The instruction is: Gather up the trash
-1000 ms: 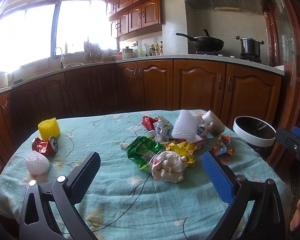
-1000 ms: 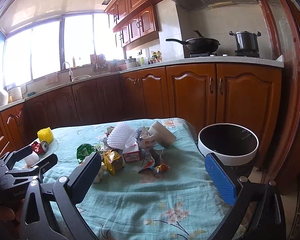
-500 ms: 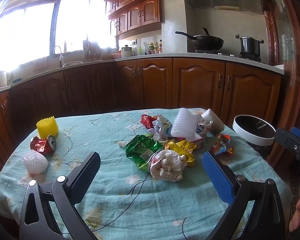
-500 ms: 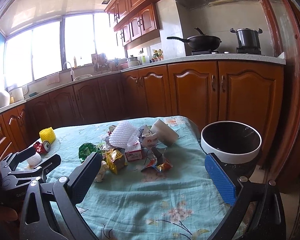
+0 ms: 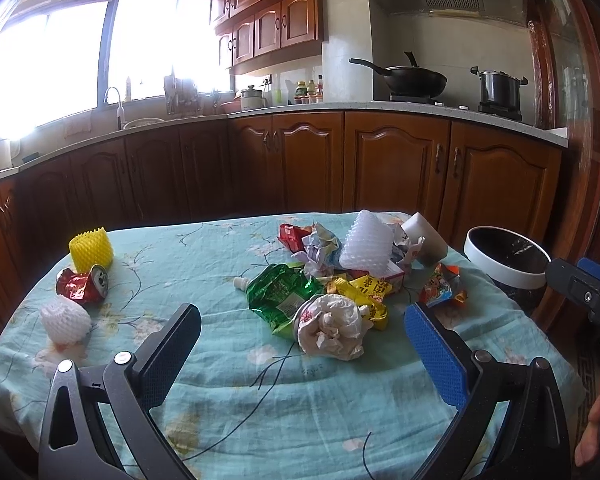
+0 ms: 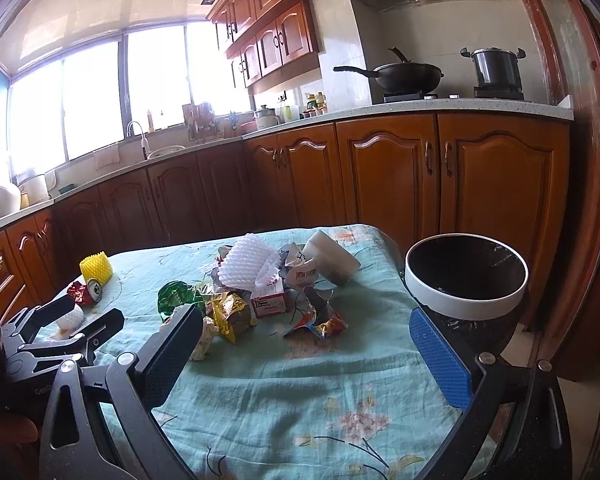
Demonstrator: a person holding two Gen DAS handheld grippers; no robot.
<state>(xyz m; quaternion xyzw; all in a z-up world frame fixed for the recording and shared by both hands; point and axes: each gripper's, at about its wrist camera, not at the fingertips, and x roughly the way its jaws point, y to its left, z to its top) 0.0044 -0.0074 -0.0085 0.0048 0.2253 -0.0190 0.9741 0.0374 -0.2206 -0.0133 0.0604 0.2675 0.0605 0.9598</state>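
A pile of trash lies mid-table: a crumpled white paper ball (image 5: 332, 330), a green foil bag (image 5: 282, 294), yellow wrappers (image 5: 364, 288), a white foam net (image 5: 366, 246), a paper cup (image 5: 424, 238) and a red snack wrapper (image 5: 442, 290). A crushed red can (image 5: 82, 286), a yellow foam net (image 5: 91, 245) and a white foam ball (image 5: 65, 320) lie at the left. My left gripper (image 5: 300, 344) is open and empty, just short of the paper ball. My right gripper (image 6: 304, 340) is open and empty near the red wrapper (image 6: 320, 320). The white-rimmed trash bin (image 6: 466, 280) stands at the table's right edge.
The table (image 5: 220, 380) wears a teal floral cloth. Brown kitchen cabinets (image 5: 396, 168) stand behind it, with a wok and a pot on the stove. The left gripper also shows in the right wrist view (image 6: 60, 332). The right gripper shows at the right edge of the left wrist view (image 5: 584, 292).
Both grippers have drifted slightly; the trash pile sits a little higher and nearer in the right wrist view. Nothing was taken hold of.
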